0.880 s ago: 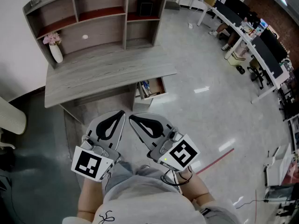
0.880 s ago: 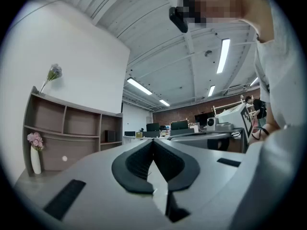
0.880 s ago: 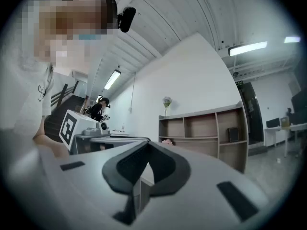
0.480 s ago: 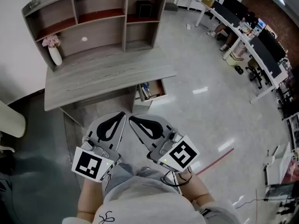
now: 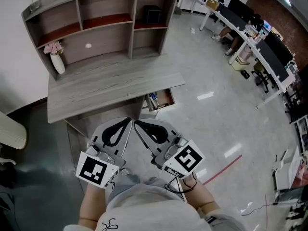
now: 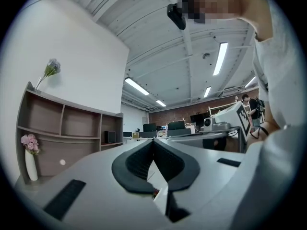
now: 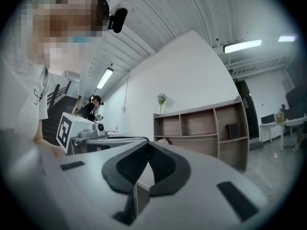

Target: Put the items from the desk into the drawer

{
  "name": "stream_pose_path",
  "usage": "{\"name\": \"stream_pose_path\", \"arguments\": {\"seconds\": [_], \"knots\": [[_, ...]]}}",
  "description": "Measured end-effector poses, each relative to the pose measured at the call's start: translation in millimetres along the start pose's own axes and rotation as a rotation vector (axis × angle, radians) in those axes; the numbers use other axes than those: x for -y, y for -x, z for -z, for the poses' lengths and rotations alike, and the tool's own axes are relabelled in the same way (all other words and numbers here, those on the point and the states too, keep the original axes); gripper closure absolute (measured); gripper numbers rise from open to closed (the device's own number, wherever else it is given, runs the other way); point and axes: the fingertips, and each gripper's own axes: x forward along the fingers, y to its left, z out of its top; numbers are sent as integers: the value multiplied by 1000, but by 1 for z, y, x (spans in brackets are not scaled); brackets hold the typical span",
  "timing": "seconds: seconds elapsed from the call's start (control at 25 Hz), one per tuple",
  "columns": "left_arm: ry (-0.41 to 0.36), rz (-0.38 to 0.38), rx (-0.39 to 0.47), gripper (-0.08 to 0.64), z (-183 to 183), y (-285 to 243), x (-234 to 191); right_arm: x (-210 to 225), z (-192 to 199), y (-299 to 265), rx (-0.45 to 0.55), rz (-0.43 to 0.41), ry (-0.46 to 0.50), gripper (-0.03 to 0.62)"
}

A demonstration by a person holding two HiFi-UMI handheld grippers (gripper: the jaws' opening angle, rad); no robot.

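Observation:
The grey wooden desk (image 5: 110, 88) with its shelf hutch (image 5: 96, 23) stands ahead of me in the head view. Its drawer (image 5: 161, 99) is pulled open under the right end, with several items inside. A white vase of pink flowers (image 5: 57, 59) stands at the desk's back left, and a black box (image 5: 154, 14) sits in the upper right shelf. My left gripper (image 5: 127, 120) and right gripper (image 5: 136, 123) are held close to my body, short of the desk, tips nearly touching each other. Both are shut and hold nothing (image 6: 153, 141) (image 7: 147, 143).
A white chair (image 5: 12, 129) sits at the left edge. Rows of office desks with monitors (image 5: 260, 37) fill the far right. A red line (image 5: 221, 166) marks the glossy floor to my right. A small white round spot (image 5: 88, 45) shows on the hutch's back panel.
The head view has shifted a little, so the desk and drawer sit slightly lower and further right. Both grippers stay shut in the same place.

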Motion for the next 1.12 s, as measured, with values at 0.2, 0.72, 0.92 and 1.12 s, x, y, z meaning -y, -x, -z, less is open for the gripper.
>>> {"name": "stream_pose_path", "arguments": {"seconds": [0.2,0.72,0.92,1.12], "knots": [[-5,42,1,552,1,0,-23,8,0,-22,7,60,3,584],[8,91,33,552,9,-36,-52,51,-2,-40,-6,140,35,584],[-3,62,32,552,10,-63,-71,82,-1,-53,2,120,34,584],[-6,37,23,552,12,-102,-92,125,-2,-66,20,96,21,584]]}}
